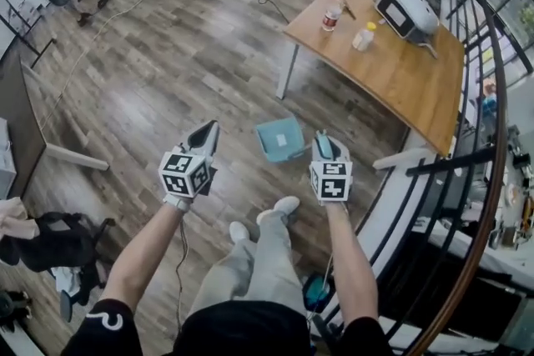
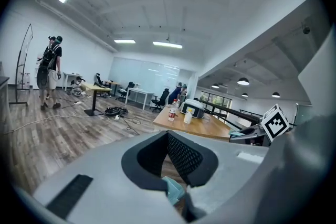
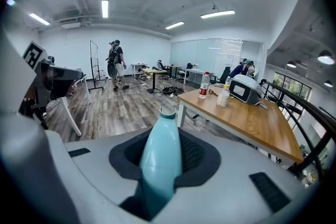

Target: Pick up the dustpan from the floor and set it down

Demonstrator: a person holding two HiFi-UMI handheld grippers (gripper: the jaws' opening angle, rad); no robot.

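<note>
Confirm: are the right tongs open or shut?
Shut: the right gripper view shows the teal dustpan handle clamped between the right tongs.

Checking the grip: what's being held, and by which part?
The right hand-held gripper holds the dustpan by its handle; the left hand-held gripper is empty.

Found no legible word, brand or number anywhere. Saw only black-and-white square code patterns, without letters, on the cube (image 1: 183,173) of the left gripper (image 1: 206,137) and the cube (image 1: 331,179) of the right gripper (image 1: 327,147). Could not read the red label on the bottle (image 1: 333,12) at one o'clock on the table (image 1: 400,71), nor the white mark on the dark sleeve (image 1: 125,336) at seven o'clock.
</note>
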